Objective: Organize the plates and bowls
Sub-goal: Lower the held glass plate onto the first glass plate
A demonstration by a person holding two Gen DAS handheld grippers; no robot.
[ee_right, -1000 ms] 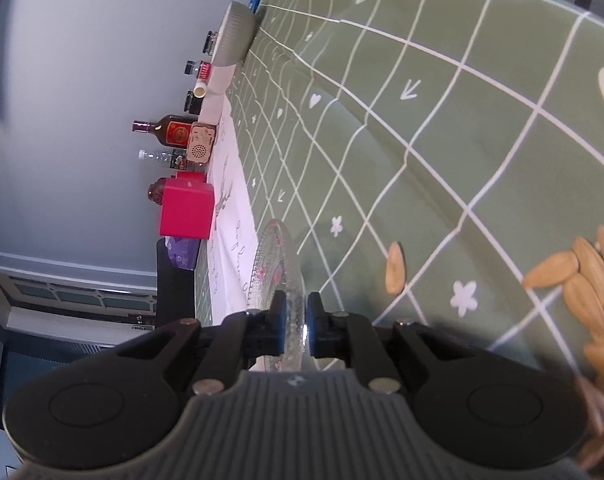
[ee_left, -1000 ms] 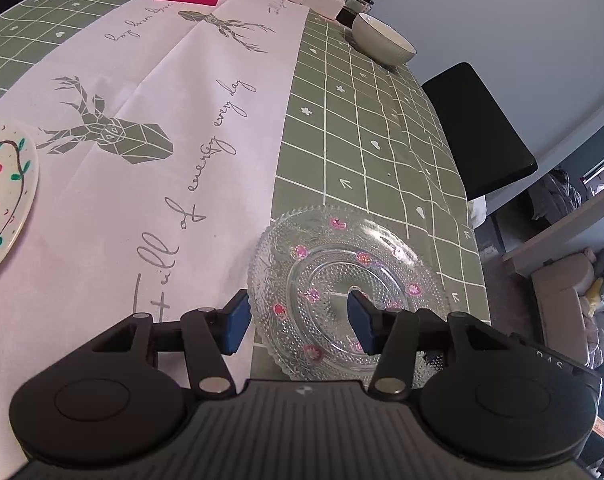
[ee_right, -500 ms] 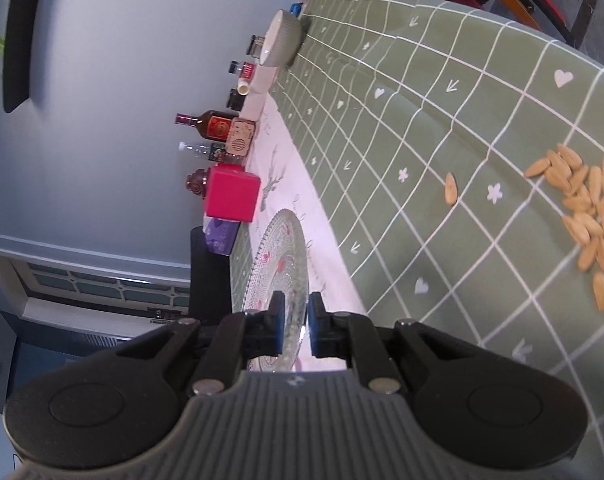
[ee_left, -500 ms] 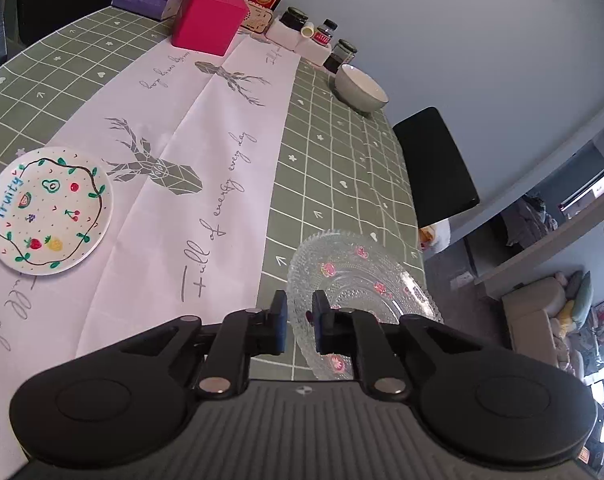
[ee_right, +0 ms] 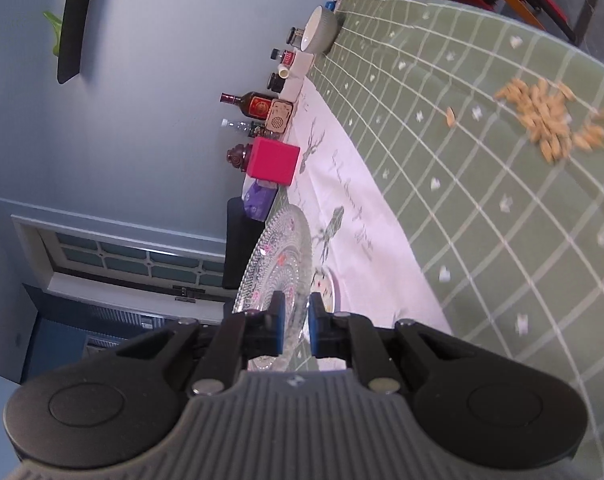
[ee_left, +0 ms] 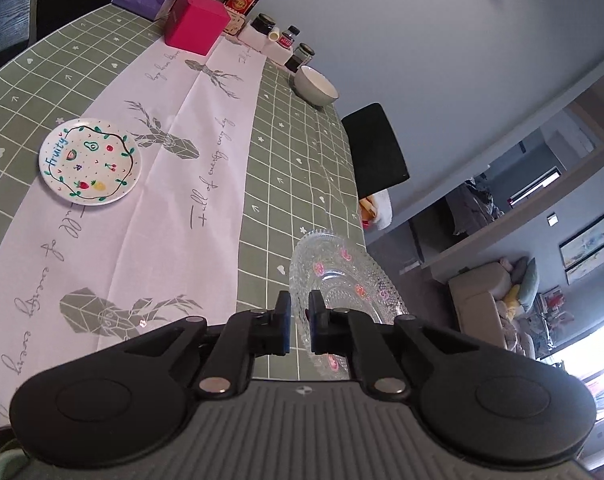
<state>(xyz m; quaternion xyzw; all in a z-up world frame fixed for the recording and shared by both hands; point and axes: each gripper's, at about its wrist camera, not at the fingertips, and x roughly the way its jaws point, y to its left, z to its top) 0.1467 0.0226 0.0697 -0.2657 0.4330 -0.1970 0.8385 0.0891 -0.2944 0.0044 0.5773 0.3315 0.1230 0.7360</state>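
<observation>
Over the worktop (ee_left: 302, 152), the glass plate (ee_left: 342, 276) hangs lifted and tilted, pinched at opposite rims by the left claw (ee_left: 299, 322) and right claw (ee_right: 295, 326). Best to keep both clenched evenly and level it before lowering toward the fruit-painted plate (ee_left: 90, 160).

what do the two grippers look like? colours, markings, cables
Both match. The left gripper and right gripper have matte black linkage arms with silver pivot pins, blue pads on the fingertips, two round black housings and a grey ribbed body with a small round logo. No cables, hands or sleeves are in view.
</observation>
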